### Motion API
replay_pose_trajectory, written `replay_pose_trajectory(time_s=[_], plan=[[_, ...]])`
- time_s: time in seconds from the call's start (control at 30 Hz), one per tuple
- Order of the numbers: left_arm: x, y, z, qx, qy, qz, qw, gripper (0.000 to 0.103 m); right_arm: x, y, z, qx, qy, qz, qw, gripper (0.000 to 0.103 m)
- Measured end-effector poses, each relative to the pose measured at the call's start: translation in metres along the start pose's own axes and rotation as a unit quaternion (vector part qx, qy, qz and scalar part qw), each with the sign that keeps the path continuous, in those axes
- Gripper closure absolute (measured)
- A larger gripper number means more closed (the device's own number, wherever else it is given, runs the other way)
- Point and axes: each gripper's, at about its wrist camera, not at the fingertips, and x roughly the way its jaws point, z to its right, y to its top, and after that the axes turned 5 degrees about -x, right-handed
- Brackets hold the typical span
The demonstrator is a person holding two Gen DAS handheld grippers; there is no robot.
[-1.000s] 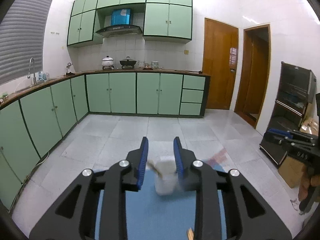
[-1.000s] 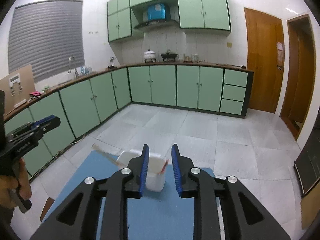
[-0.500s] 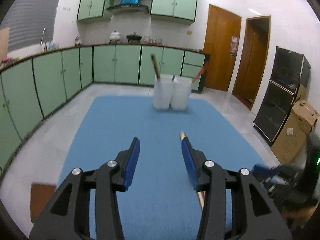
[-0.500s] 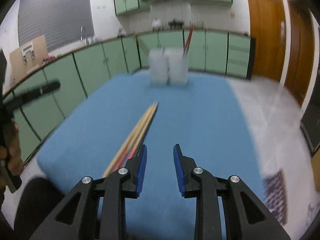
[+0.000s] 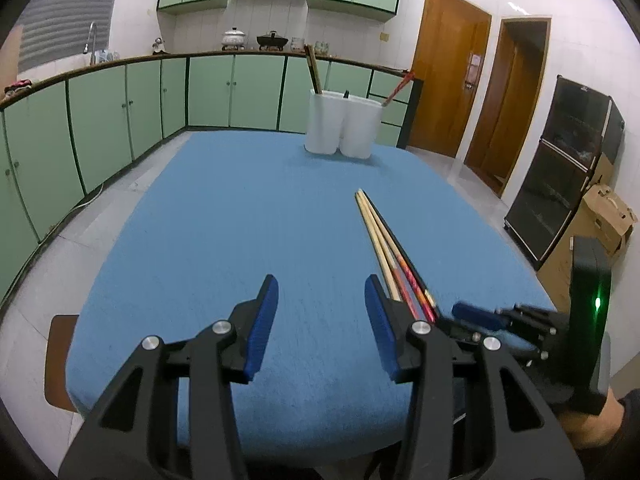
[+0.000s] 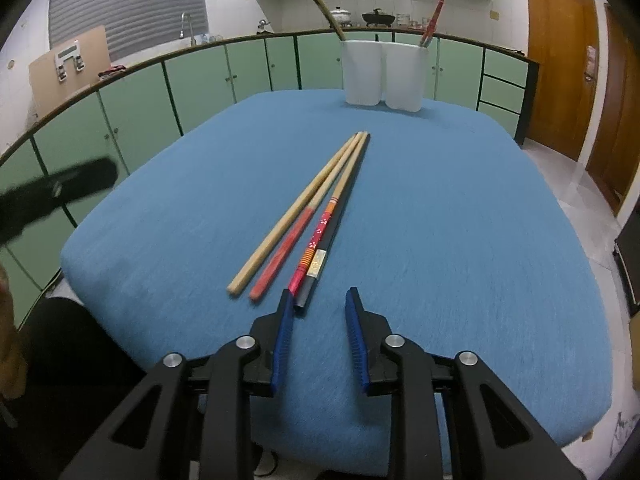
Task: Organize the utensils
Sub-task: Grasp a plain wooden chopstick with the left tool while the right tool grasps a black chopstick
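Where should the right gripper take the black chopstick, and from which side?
Grip the black chopstick at its near end, coming from above with one finger either side. It lies flat on the blue table, outermost of the four and tight against the patterned one, so only its right flank is free. The right gripper is open beside it.

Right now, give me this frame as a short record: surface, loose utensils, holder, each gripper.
surface: blue cloth-covered table
loose utensils: four chopsticks lying side by side; plain wood, red-ended, red patterned, black
holder: two joined white plastic cups at far edge, chopsticks standing in them
left gripper: open, empty
right gripper: open, empty, just short of the chopstick ends
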Motion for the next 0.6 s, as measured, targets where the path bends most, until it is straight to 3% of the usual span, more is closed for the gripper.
replay_pose_trajectory(time_s=[0.2,0.33,0.6], plan=[[0.018,-0.019,0.016,0.022,-0.014,-0.029,0.9992,0.059,-0.002,-0.005,0.013,0.007,-0.005,0.003,1.0,0.084],[0.033,-0.036,0.03,0.04,-0.021,-0.052,0.9976,0.059,-0.001,-0.005,0.021,0.017,-0.014,0.006,1.0,0.097],[0.054,-0.047,0.044,0.064,-0.016,-0.071,0.9953,0.059,-0.007,-0.011,0.052,0.058,-0.024,0.006,0.998,0.097]])
